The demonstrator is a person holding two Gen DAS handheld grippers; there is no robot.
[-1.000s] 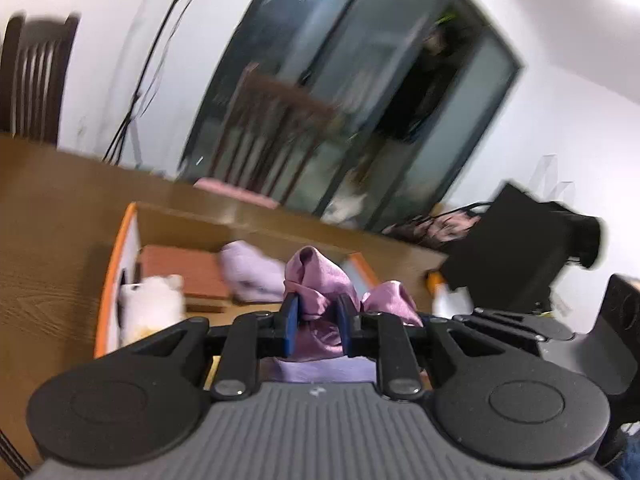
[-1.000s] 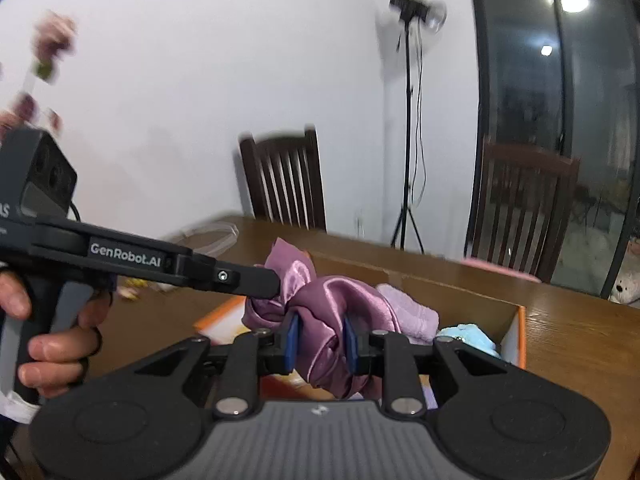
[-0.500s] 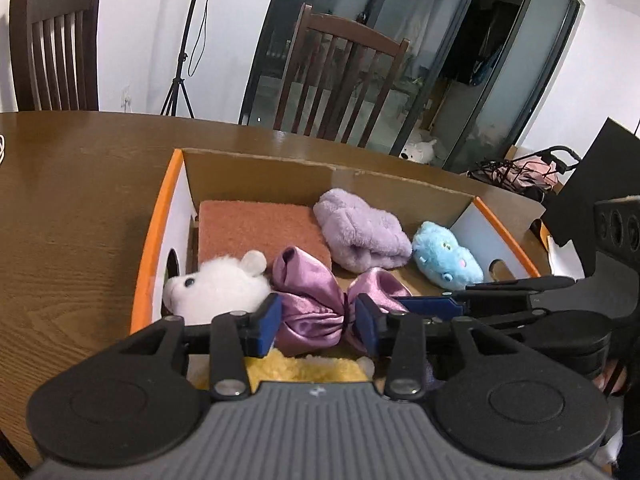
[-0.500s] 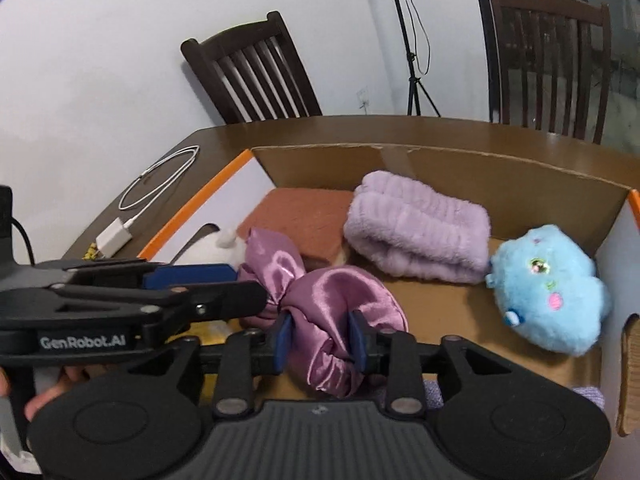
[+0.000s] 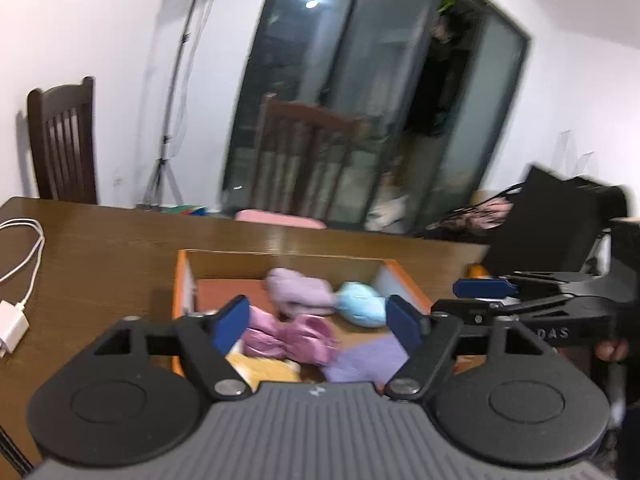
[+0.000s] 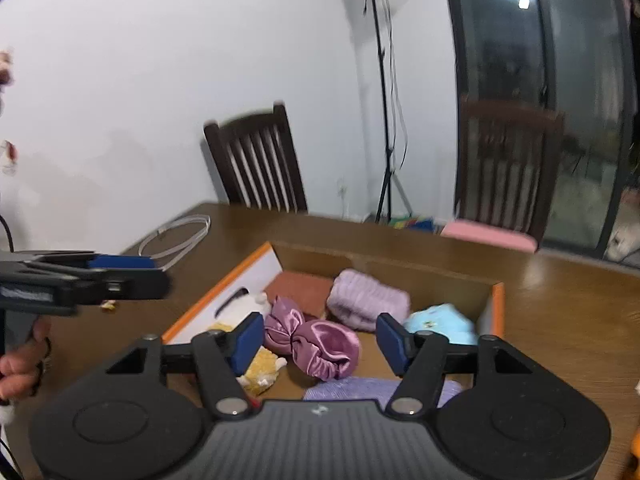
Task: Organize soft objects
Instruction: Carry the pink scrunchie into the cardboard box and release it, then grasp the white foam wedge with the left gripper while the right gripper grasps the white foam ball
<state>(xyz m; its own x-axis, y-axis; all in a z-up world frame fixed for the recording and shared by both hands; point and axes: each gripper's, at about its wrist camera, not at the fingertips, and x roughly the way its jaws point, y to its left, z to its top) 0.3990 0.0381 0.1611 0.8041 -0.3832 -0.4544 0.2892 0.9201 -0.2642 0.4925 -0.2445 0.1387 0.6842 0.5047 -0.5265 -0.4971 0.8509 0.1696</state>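
A cardboard box (image 6: 420,276) with orange edges is seen at the centre of both wrist views, resting on a wooden table (image 6: 560,312). In the right wrist view, the pink satin bonnet (image 6: 316,344) is found lying inside the box, low in the frame between the two blue pads but touched by neither. The right gripper (image 6: 320,344) is held released above it, its jaws having just been opening, with nothing clasped. The left gripper (image 5: 316,326) is likewise released and its jaws have just been opening; the bonnet (image 5: 288,338) is seen blurred between and beyond its pads, free of them.

Around the bonnet in the right wrist view, a lilac fluffy roll (image 6: 368,298) is set above it near the back wall, a rust-coloured pad (image 6: 300,290) to the upper left, a light blue plush (image 6: 440,326) at the right, a white plush (image 6: 244,306) at the left wall, a yellow plush (image 6: 262,370) at the lower left, and a lavender cloth (image 6: 372,390) at the bottom edge.

The left gripper is also shown at the left edge of the right wrist view (image 6: 124,272), gripped by a hand (image 6: 24,364). A white cable (image 5: 20,264) is seen at the left of the left wrist view, and a dark wooden chair (image 6: 256,160) is placed behind the table
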